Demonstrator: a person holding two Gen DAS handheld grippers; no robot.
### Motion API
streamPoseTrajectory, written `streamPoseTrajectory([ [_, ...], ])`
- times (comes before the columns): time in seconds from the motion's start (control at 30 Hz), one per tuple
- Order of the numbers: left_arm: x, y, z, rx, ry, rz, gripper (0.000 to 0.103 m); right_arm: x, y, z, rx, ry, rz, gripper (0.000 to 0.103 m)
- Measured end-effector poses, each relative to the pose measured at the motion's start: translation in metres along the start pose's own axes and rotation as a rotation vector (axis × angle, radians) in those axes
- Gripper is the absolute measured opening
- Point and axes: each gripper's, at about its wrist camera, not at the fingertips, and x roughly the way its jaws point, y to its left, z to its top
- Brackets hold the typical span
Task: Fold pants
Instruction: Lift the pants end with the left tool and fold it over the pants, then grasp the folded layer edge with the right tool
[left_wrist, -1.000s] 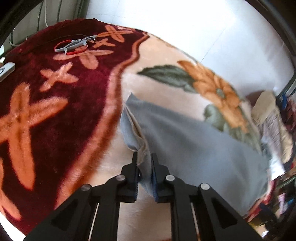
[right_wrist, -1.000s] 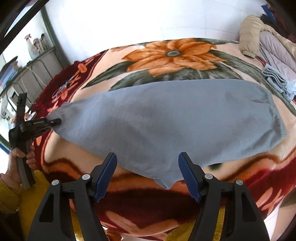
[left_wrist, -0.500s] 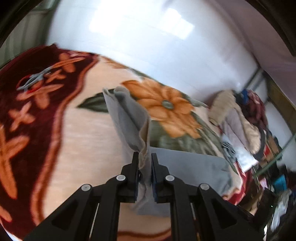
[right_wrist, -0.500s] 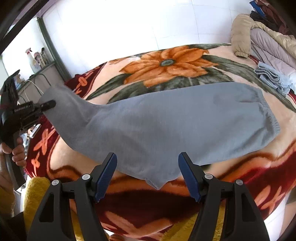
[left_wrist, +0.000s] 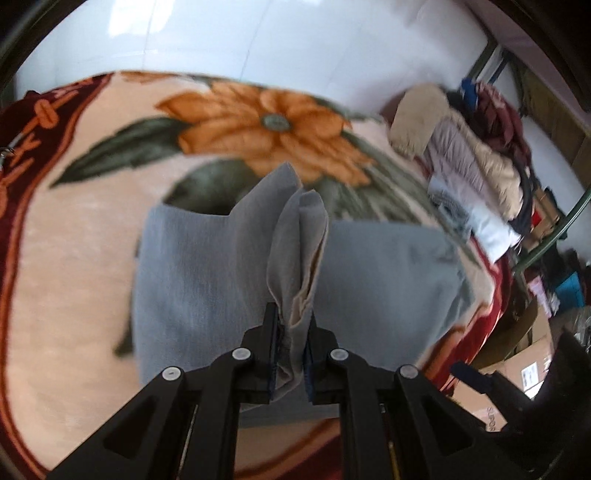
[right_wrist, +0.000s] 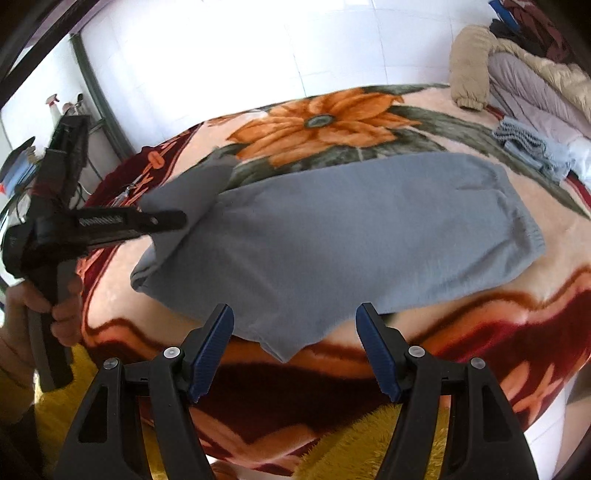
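Left wrist view: left tool (left_wrist: 291, 354) is clamped on the leg end of the grey sweatpants (left_wrist: 388, 280), the cuff bunched up between its pads and standing out past them. That leg end is lifted off the bed and hangs over the rest of the pants, which lie flat on the floral blanket (left_wrist: 85, 236).

Right wrist view: right tool (right_wrist: 295, 350) has its jaws standing apart with nothing between them. It hovers just short of the crotch point of the pants at the near edge. Pants body runs across the blanket with the elastic waistband to the right, just short of the clothes pile (right_wrist: 524, 85) at the bed's far right. A hand (right_wrist: 44, 295) holds the left tool's grip at the left edge.

My read: mid first fold, cuff going toward the waistband.

Risks from here:
- Grip is only on a bunched cuff. If just one layer is really caught, the other leg layer could lag and the fold comes out skewed.
- Nothing is pinning the body. The plush blanket looks grabby, but a fast pull could still drag the whole garment toward the waistband instead of folding it.
- Letting go short of the waistband would leave an uneven half.
- Lower leg layer is hidden under the fold, so I can't tell if it is creasing.
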Motion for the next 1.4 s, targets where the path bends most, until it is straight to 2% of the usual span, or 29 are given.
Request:
streamPoseTrajectory([
  [0.1,0.016,-0.006,-0.006,0.016,0.043,0.018,0.012,0.004,-0.003,-0.002,0.012,0.015,0.003,0.07],
  [0.2,0.02,-0.007,-0.01,0.023,0.066,0.01,0.022,0.008,-0.002,-0.002,0.012,0.036,-0.003,0.07],
  [0.33,0.005,-0.009,-0.013,0.025,0.043,-0.003,0.043,0.013,-0.001,0.002,0.026,0.056,-0.008,0.07],
  [0.43,-0.015,-0.006,-0.015,0.009,0.003,-0.016,0.048,0.017,-0.001,0.007,0.053,0.073,0.015,0.07],
  [0.57,-0.041,0.011,-0.019,-0.026,-0.05,0.013,0.051,0.021,0.008,0.018,0.051,0.078,0.041,0.07],
  [0.67,-0.055,0.038,-0.029,-0.068,-0.073,0.088,0.051,0.029,0.02,0.029,0.048,0.092,0.082,0.07],
  [0.77,-0.059,0.063,-0.04,-0.117,-0.067,0.132,0.051,0.043,0.035,0.037,0.041,0.121,0.119,0.07],
  [0.93,-0.056,0.093,-0.059,-0.189,-0.049,0.133,0.051,0.071,0.06,0.048,0.02,0.175,0.151,0.07],
  [1.07,-0.054,0.102,-0.067,-0.201,-0.044,0.127,0.051,0.093,0.071,0.056,0.047,0.212,0.162,0.07],
  [1.3,-0.055,0.099,-0.069,-0.197,-0.062,0.104,0.051,0.102,0.077,0.063,0.051,0.199,0.092,0.07],
  [1.4,-0.05,0.093,-0.066,-0.179,-0.059,0.106,0.051,0.102,0.075,0.06,-0.023,0.19,-0.074,0.064],
])
